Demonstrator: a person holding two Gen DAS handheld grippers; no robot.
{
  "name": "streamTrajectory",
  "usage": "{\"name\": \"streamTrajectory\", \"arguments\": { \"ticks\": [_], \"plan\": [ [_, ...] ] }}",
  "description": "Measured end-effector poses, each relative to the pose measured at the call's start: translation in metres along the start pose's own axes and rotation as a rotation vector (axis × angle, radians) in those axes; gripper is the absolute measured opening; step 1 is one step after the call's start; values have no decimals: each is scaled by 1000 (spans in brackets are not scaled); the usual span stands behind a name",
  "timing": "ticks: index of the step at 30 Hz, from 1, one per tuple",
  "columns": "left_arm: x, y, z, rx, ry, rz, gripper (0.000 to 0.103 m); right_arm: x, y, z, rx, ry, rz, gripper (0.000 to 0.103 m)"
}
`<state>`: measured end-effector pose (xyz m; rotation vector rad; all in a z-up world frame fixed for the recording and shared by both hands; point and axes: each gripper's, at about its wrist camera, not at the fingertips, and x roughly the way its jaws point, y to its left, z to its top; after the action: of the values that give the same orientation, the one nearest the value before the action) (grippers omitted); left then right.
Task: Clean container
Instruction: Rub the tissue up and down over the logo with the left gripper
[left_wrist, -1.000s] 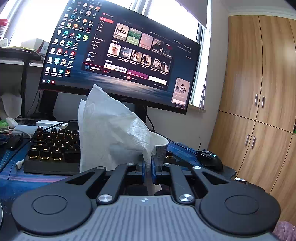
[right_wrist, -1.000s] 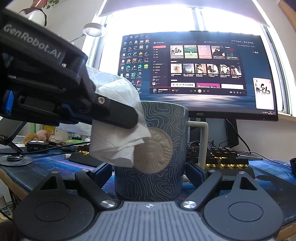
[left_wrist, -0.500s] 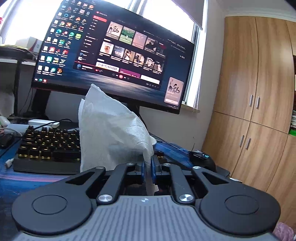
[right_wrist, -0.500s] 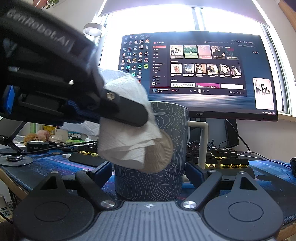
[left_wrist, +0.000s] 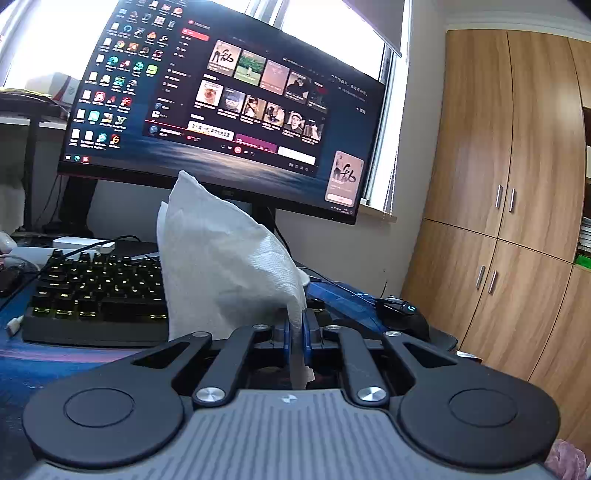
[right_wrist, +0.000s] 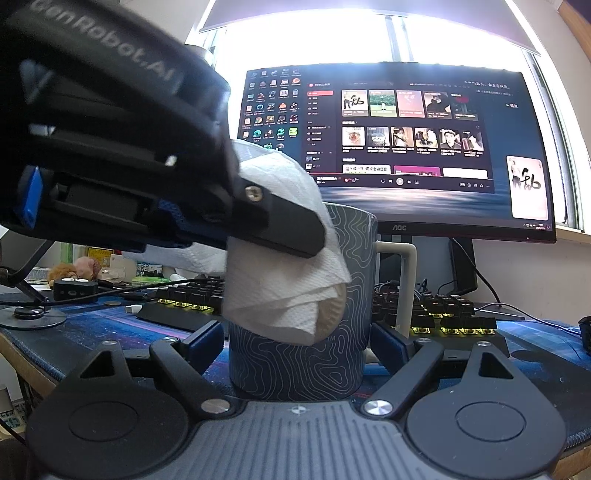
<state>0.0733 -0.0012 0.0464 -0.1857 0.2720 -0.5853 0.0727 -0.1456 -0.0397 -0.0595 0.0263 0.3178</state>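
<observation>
- Left gripper (right_wrist: 295, 236): pressed together, pinching a folded paper towel (right_wrist: 295, 291); soft, light, crushable; towel laid against the mug's upper side.
- Mug (right_wrist: 295, 362): patterned, likely ceramic, rigid, weighty, smooth and breakable; stands near the table's (right_wrist: 535, 354) front edge, before the keyboard (right_wrist: 454, 317); hold low on the body.
- Right gripper (right_wrist: 299, 343): spread wide, pads bracketing the mug's base.

Your left wrist camera looks along its fingers, up at the dark widescreen monitor (left_wrist: 221, 110); your right faces it squarely from low, close behind the blue line-patterned ceramic mug (right_wrist: 295, 365).
</observation>
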Motion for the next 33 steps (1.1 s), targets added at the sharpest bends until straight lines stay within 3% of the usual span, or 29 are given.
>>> {"name": "streamTrajectory", "arguments": {
  "ticks": [11, 24, 33],
  "plan": [
    [-7, 9, 1, -9, -7, 32, 10, 1, 0, 2, 1, -1, 1, 89],
    [7, -2, 0, -6, 1, -24, 10, 0, 0, 1, -3, 1, 1, 89],
    [6, -3, -1, 4, 6, -20, 10, -2, 0, 0, -3, 1, 2, 89]
  ]
}}
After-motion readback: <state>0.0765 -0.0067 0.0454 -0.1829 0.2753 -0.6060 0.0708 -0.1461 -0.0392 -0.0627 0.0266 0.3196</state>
